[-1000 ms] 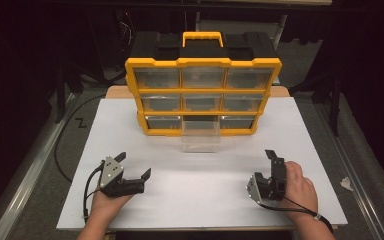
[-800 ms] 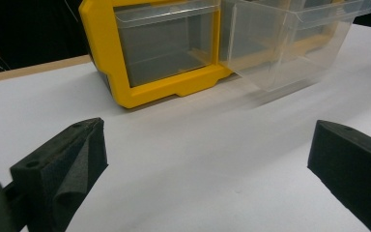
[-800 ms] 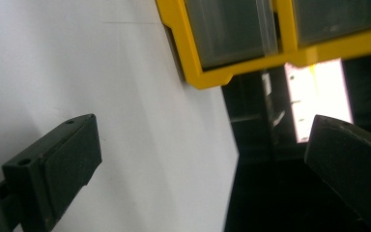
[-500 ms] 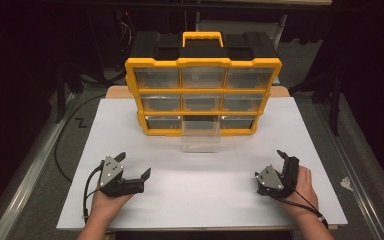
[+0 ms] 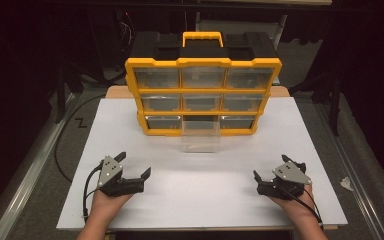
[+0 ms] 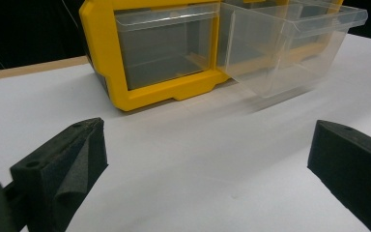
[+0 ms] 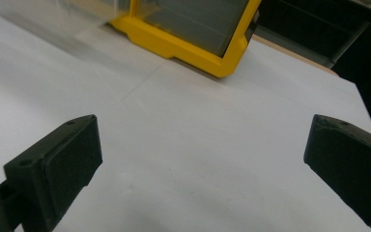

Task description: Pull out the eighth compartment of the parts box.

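A yellow organiser (image 5: 203, 95) with a black top, a yellow handle and clear drawers stands at the back of the white board (image 5: 200, 200). Its bottom middle clear drawer (image 5: 200, 137) is pulled out toward me; what lies in it I cannot make out. My left gripper (image 5: 135, 163) rests at the front left, open and empty, jaws aimed at the organiser. My right gripper (image 5: 271, 167) rests at the front right, also open and empty. In the left gripper view, the gripper (image 6: 207, 179) faces the organiser's lower left corner (image 6: 149, 94) and the drawer (image 6: 290, 48). The right gripper (image 7: 203, 169) faces the organiser's lower right corner (image 7: 198, 50).
The board lies on a wooden table (image 5: 117, 92) whose edge shows at the back. A black cable (image 5: 62, 140) loops off the left side beside a metal rail (image 5: 30, 170). A small white scrap (image 5: 345, 184) lies on the floor at the right. Bare board separates the grippers.
The right hand has turned its gripper and shifted it slightly right, with its grey plate now facing up. The left gripper and the drawer have stayed put.
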Available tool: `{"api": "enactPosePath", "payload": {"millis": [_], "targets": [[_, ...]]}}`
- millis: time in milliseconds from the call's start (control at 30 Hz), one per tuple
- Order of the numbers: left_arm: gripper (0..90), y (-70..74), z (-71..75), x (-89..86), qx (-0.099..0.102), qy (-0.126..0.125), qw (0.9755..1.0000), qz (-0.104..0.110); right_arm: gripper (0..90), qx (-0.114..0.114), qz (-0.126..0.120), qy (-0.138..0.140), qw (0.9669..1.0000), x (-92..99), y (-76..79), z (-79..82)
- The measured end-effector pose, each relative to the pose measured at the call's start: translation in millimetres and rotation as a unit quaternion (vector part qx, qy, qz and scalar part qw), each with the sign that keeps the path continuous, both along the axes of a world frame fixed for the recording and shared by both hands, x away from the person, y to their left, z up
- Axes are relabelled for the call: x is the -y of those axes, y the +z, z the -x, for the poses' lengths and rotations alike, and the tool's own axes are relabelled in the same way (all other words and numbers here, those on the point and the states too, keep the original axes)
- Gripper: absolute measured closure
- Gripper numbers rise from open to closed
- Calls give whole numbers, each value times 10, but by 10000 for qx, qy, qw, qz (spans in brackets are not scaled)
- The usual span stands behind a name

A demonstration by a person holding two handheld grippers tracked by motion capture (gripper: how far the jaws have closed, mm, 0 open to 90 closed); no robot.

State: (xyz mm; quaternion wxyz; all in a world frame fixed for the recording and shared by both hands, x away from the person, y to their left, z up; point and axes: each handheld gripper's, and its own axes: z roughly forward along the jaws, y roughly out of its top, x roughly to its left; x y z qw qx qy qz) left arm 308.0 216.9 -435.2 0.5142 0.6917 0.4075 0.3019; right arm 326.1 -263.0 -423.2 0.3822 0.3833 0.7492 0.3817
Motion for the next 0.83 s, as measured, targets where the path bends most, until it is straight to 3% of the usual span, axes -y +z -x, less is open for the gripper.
{"api": "enactPosePath", "payload": {"millis": [167,267,333,433,467,667,833], "targets": [[12,6,-5,-6,6,8,9999,104,13,-6,-749,-1,9972,55,11,12],[12,6,-7,-11,-12,18,9999,104,10,-96,-1136,56,9935,69,2,5],[13,3,-10,-10,-32,28,9999,122,10,-147,-1412,108,9898,76,-6,-4],[13,1,-11,-8,-60,26,9999,106,10,-296,-1956,133,9801,101,-25,-25],[12,1,-11,-7,-68,26,9999,105,10,-329,-1983,111,9795,102,-33,-32],[12,-6,-15,-1,-110,52,9999,120,10,-232,-1686,125,9853,88,-38,-38],[12,-6,-15,-4,-129,75,9998,104,10,-182,-1625,155,9864,88,-27,-38]]}}
